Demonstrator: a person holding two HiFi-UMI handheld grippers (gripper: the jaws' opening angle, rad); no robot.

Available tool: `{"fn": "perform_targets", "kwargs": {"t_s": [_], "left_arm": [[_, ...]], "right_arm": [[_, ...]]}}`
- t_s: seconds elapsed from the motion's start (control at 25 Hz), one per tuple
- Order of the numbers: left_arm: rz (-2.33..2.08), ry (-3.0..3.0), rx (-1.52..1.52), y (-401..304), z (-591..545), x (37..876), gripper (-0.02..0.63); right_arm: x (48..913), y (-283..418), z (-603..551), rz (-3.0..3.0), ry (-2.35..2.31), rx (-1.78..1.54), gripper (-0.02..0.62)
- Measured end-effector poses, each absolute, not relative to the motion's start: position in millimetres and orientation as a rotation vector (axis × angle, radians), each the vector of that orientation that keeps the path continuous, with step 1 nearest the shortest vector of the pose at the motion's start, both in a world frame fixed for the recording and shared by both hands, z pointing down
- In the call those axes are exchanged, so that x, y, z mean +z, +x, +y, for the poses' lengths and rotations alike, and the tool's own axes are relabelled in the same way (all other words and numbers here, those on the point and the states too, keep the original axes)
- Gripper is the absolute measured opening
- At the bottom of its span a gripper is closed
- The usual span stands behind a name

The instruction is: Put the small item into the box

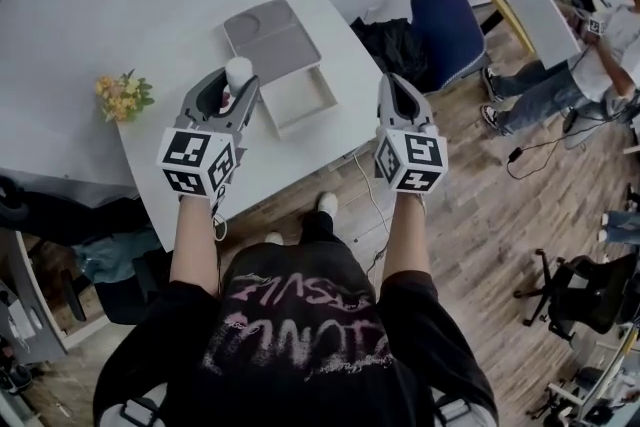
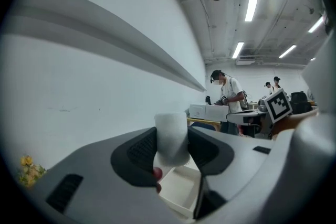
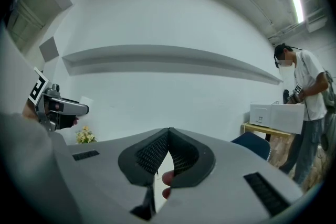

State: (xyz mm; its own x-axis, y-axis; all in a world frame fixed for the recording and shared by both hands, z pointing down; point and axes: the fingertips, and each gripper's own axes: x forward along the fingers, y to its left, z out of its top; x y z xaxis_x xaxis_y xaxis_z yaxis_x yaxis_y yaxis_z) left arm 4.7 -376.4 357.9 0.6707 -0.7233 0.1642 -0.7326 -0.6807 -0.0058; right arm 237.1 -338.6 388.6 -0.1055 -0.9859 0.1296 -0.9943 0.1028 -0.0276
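Observation:
My left gripper (image 1: 238,78) is shut on a small white cylinder-shaped item (image 1: 238,70), held upright above the white table (image 1: 190,165), just left of the open white box (image 1: 298,99). In the left gripper view the small item (image 2: 171,138) sits clamped between the dark pads, with the open box (image 2: 181,190) below and beyond the jaws. The box's grey lid (image 1: 270,39) lies flat behind it. My right gripper (image 1: 392,85) hangs over the table's right edge, jaws shut with nothing between them; in the right gripper view its pads (image 3: 168,153) meet at the tips.
A small bunch of yellow flowers (image 1: 123,95) stands at the table's left end. A blue chair (image 1: 447,37) and a dark bag (image 1: 392,45) sit behind the table's right corner. A person (image 1: 590,55) stands at a far desk on the right. Wooden floor lies to the right.

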Motion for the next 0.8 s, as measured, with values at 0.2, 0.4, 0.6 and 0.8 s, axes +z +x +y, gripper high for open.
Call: {"fn": "perform_targets", "kwargs": {"t_s": [0.2,0.4,0.6,0.8], "left_arm": [[-1.342,2.761,0.256,23.5,-403.4,360.4,0.178],[-1.461,2.705,0.270,29.5,-421.5,359.2,0.178],[-1.558,2.655,0.250,33.4,-431.7,355.5,0.178],[-1.628,2.621,0.273,34.7,-433.0,354.1,0.179]], "right_arm": [[392.6,254.5,-384.4,-2.360,1.945,0.180,0.009],[391.8,262.6,-420.8,-2.441,1.858,0.185,0.009],[389.3,264.5,-445.2,-2.510,1.775,0.169,0.010],[392.6,259.7,-458.6,-2.536,1.708,0.140,0.009]]}}
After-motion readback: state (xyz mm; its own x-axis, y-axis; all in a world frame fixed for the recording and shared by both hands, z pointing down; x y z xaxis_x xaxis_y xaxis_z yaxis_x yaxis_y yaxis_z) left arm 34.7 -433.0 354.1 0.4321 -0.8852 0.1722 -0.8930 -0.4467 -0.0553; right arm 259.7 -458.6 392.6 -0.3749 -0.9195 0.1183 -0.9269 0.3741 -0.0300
